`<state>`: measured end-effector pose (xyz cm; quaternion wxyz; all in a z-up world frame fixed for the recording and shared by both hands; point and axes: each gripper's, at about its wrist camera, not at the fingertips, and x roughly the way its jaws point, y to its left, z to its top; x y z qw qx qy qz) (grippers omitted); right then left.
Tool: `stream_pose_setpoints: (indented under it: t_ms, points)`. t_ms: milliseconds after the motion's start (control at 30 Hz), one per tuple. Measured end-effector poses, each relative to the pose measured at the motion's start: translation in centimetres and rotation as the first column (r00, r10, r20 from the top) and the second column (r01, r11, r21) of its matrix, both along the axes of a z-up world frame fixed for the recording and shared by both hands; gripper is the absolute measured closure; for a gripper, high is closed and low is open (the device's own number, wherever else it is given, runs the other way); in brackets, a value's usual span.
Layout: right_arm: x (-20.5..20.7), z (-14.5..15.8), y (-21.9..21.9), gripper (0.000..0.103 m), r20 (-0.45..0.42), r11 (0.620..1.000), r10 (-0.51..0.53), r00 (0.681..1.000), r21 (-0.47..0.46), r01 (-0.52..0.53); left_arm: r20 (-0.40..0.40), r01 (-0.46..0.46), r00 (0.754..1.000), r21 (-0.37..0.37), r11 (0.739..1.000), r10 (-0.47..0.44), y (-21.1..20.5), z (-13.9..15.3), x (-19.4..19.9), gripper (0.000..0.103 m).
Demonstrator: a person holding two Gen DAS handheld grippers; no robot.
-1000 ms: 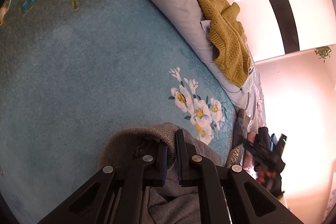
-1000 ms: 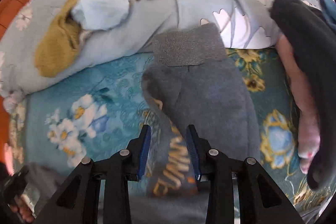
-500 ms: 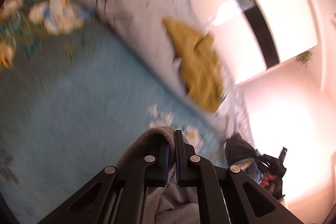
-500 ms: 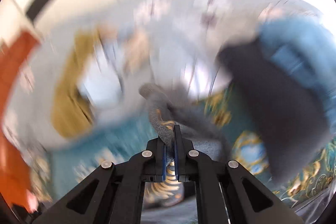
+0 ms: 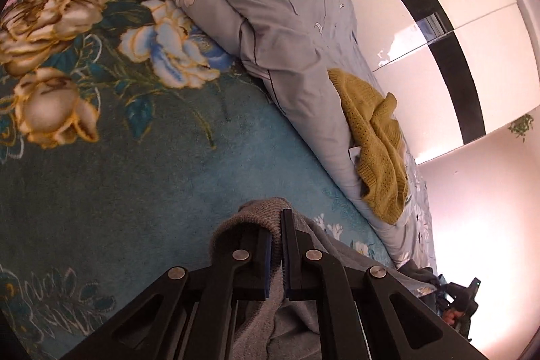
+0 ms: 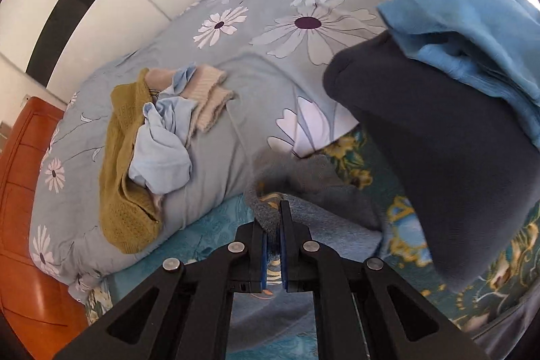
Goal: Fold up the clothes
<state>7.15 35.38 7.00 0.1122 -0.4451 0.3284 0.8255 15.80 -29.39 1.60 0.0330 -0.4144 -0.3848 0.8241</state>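
the left gripper (image 5: 277, 225) is clamped on the ribbed edge of a grey knitted sweater (image 5: 290, 319), which drapes back under its black arms above the teal floral plush blanket (image 5: 135, 177). the right gripper (image 6: 274, 218) pinches another grey knit fold of the same sweater (image 6: 303, 188), lifted just over the blanket near the pale blue daisy-print duvet (image 6: 270, 32). on that duvet lies a mustard open-knit garment (image 6: 118, 188) tangled with a light blue shirt (image 6: 162, 144) and a beige ribbed knit (image 6: 209, 97). a dark navy sleeve (image 6: 438, 157) under bright blue cloth (image 6: 472, 32) fills the right side.
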Motion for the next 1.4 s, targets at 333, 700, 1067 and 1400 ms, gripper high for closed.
stream_pose_setpoints:
  t_ms: [333,700,1067,1400]
  points:
    - [-9.6,0.7,0.2,0.097,0.024,0.997,0.019,1.000,0.079,-0.021,0.035,0.060,0.998,-0.159,0.985,-0.055,0.4,2.0,-7.2,0.098]
    - [-11.6,-2.6,-2.9,0.052,0.092,0.973,0.196,0.976,0.109,-0.205,0.245,0.114,0.967,-0.151,0.982,-0.075,0.8,-0.8,-8.4,0.082]
    - [0.2,2.7,-5.1,0.050,-0.007,0.911,0.376,0.926,0.184,-0.369,0.327,0.039,0.945,-0.077,0.996,-0.012,0.2,-3.7,1.1,0.060]
    - [16.7,2.9,3.1,0.048,0.017,0.966,0.195,0.981,0.169,-0.195,0.374,-0.206,0.913,0.080,0.975,0.162,0.7,-6.6,9.8,0.051]
